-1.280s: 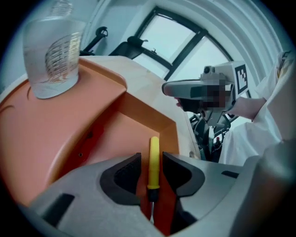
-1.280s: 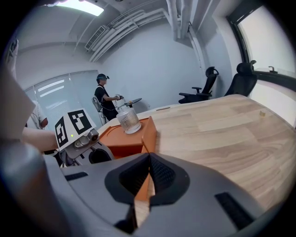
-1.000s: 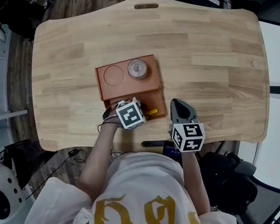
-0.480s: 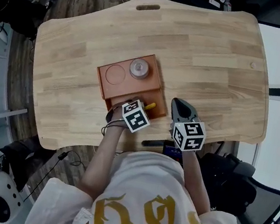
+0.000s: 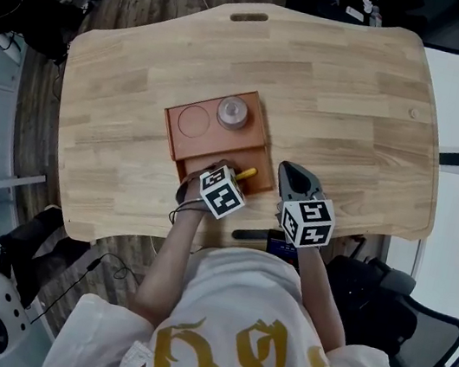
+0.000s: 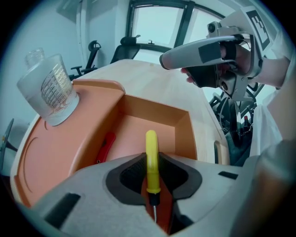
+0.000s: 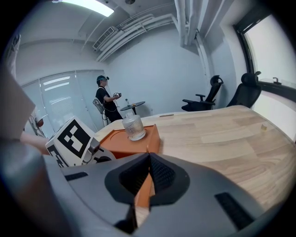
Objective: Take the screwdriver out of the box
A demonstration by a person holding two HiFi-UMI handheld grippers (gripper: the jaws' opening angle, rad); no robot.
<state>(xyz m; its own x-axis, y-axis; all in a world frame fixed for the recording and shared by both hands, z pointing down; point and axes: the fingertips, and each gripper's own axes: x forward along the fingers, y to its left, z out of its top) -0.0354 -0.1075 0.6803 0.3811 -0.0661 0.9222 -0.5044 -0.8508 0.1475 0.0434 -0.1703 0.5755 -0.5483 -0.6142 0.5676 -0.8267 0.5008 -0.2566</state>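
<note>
The orange box [image 5: 185, 144] lies on the wooden table, with its open compartment nearest me. My left gripper [image 5: 229, 178] points steeply down into that compartment. Its jaws [image 6: 152, 185] are closing, and the pads press on the yellow-handled screwdriver [image 6: 151, 157], whose handle sticks up and forward between them. The handle's yellow end [image 5: 247, 173] shows beside the marker cube in the head view. My right gripper [image 5: 294, 175] hovers just right of the box with its jaws [image 7: 149, 159] shut on nothing.
A clear glass jar [image 5: 232, 111] stands on the box's raised part beside a round recess [image 5: 194, 120]. A red tool [image 6: 106, 144] lies in the compartment. A dark flat object [image 5: 251, 236] rests at the table's near edge. Bare table [image 5: 356, 113] stretches to the right.
My left gripper has tipped steeper over the compartment, its cube shifting slightly. The right gripper has kept still.
</note>
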